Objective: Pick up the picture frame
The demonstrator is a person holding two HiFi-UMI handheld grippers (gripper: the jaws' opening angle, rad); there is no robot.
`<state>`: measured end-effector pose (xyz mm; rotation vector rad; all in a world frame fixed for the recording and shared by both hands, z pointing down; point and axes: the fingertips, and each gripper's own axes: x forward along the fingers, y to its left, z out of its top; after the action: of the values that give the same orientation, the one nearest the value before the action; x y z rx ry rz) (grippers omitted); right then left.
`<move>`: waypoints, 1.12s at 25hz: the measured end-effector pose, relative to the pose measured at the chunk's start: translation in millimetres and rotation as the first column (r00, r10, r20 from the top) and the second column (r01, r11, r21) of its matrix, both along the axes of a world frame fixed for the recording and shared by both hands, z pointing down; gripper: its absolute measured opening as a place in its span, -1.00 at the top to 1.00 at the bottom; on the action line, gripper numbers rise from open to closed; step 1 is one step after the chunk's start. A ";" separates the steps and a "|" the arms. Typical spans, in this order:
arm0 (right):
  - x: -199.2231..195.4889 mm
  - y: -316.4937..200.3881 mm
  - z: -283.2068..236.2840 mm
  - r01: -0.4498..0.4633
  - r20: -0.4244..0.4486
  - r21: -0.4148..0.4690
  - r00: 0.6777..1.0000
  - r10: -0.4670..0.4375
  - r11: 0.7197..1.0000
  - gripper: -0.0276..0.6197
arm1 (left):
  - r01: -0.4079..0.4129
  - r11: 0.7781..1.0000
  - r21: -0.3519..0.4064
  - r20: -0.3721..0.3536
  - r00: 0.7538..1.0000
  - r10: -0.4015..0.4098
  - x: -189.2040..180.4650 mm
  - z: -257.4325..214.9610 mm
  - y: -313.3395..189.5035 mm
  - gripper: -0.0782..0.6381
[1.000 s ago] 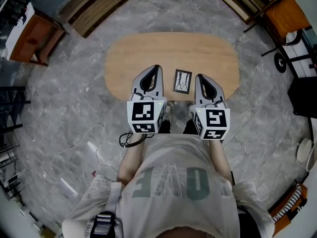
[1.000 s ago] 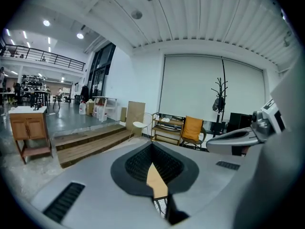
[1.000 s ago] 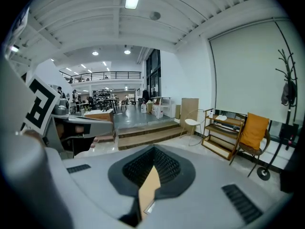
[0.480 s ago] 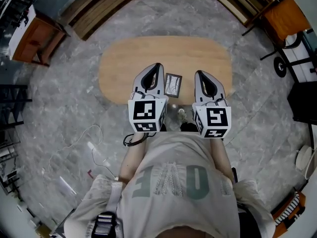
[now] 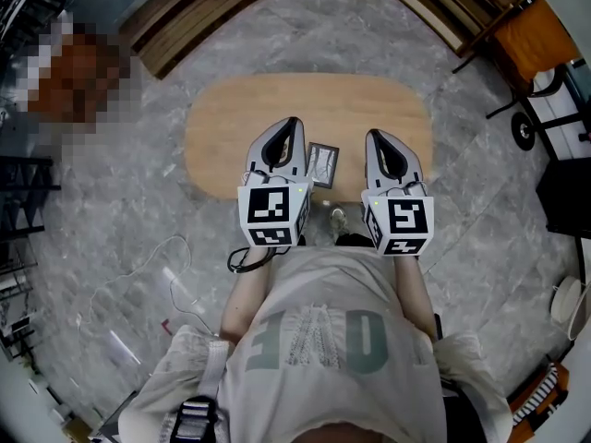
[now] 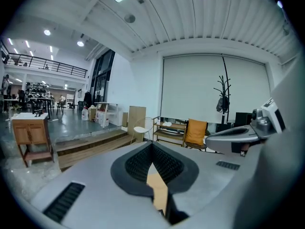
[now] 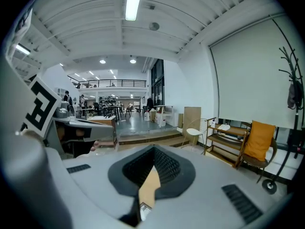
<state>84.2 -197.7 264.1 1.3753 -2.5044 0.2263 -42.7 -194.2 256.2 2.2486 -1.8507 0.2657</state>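
An oval wooden table [image 5: 240,118] stands on grey marbled floor [image 5: 120,210]. A strip light [image 7: 135,1] lines the ribbed white ceiling [image 7: 95,27]; an orange chair [image 7: 261,138] stands by the wall [image 7: 248,80].

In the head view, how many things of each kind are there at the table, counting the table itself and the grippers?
Table: 1
Picture frame: 1
Grippers: 2, the left gripper and the right gripper
Total: 4

Pale beige T-shirt [image 5: 323,289] printed with faded green block lettering.
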 end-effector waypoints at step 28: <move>-71.9 -37.4 193.4 0.070 -0.089 -0.039 0.993 -0.073 0.997 0.90 | 0.030 0.993 -0.117 0.001 1.000 -0.030 -71.2 216.9 -23.8 0.76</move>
<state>12.3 -235.1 457.4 1.2506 -2.4583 0.1891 -113.9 -218.0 473.0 2.1416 -1.8172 0.3582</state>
